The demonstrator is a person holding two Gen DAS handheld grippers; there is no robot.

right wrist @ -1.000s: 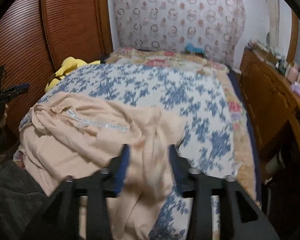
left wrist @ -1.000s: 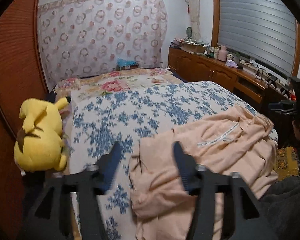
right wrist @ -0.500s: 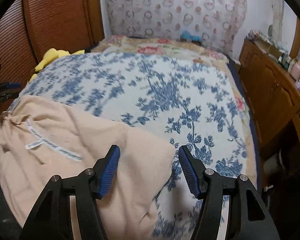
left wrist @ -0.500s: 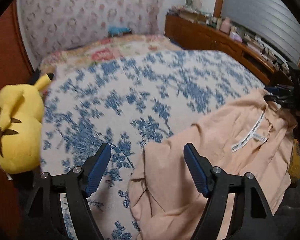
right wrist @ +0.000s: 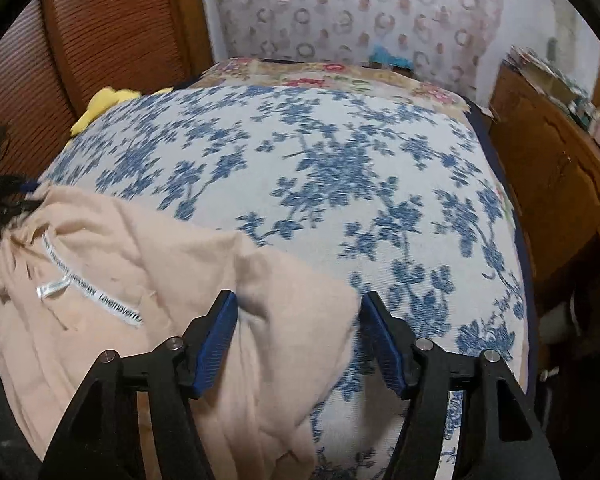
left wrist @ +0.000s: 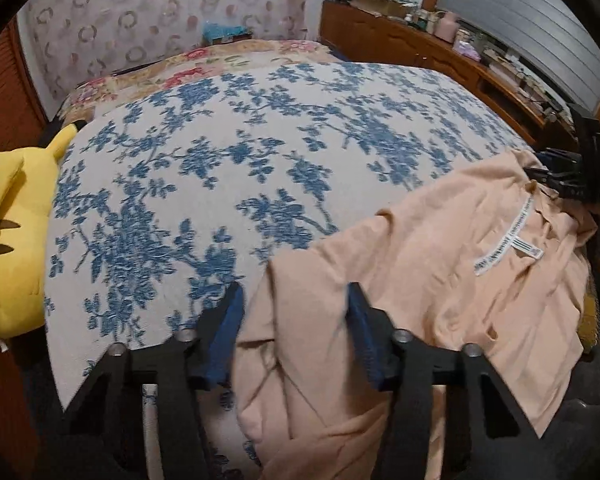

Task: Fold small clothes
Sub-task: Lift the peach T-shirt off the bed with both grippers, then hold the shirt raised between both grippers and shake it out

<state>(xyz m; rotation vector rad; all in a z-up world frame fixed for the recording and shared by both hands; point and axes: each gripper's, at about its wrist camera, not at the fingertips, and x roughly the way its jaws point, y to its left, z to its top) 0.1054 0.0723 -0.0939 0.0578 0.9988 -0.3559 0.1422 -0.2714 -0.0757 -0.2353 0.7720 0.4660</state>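
While both tongs (left wrist: 294, 312) (right wrist: 298, 320) gape unclenched, peach garment (right wrist: 148, 280), white label (right wrist: 118, 304) "Lovemoverm…"

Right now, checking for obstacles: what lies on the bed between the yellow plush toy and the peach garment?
Only bare blue-flowered bedspread separates the yellow plush toy from the peach garment, seen in the left wrist view.

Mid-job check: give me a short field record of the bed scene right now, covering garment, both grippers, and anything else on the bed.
surface: bed with blue floral cover
garment: peach garment, spread rumpled at the near edge, white label strip facing up
left gripper: jaws have just been closing, garment's left corner between them, pads not yet pressing
right gripper: jaws have just been closing, astride the garment's right corner, not clamped
other: yellow plush toy at the bed's left side
fold: not yet made
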